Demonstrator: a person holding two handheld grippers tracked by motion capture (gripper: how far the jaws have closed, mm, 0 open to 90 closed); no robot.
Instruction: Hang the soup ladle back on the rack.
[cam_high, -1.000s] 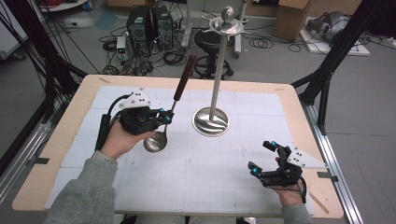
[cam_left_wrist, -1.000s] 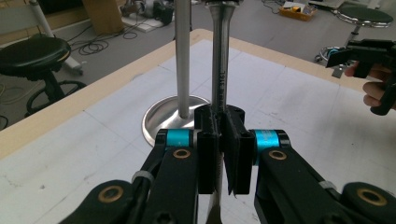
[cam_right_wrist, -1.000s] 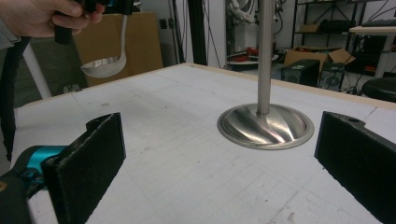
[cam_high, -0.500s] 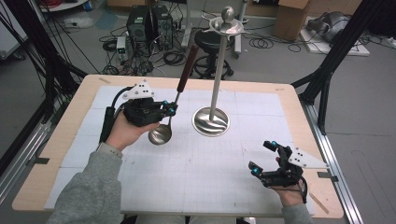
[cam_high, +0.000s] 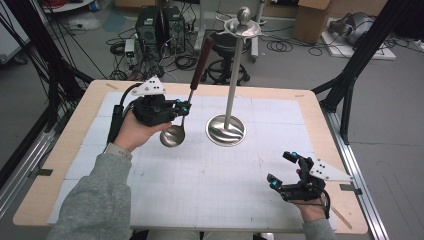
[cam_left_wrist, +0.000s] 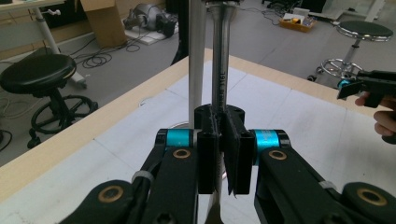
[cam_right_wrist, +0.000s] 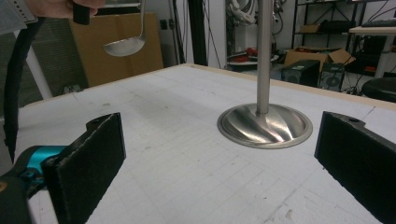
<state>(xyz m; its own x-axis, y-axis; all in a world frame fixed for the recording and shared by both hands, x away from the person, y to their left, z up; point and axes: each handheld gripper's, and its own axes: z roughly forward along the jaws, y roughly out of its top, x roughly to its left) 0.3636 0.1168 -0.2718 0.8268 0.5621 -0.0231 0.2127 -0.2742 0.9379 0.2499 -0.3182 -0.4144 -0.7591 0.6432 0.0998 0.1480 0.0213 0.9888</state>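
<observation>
We hold the left claw (cam_high: 184, 109) clamped on the thin metal shank of a ladle (cam_high: 173, 135), lifted clear of the counter (cam_high: 60, 165). The bowl hangs just below the claw and the dark handle rises above it, tilted toward the stand. In the left gripper view the jaws meet on the steel shank, with the stand's post just beyond them.

To the right of that claw stands a metal utensil stand (cam_high: 226, 130), its round base flat on the counter, a slim post rising to a small top ring with a knob.

Farther right, well apart from the stand, our right claw (cam_high: 281, 168) rests low near the counter's edge, jaws spread wide and holding nothing. The right gripper view looks between them toward the stand's base.

We judge the ladle rigid and fairly light, bowl-heavy, and its polished shank slippery: a grip on the shank just above the bowl, as here, limits swing. The stand looks top-light yet could tip if knocked high up.
</observation>
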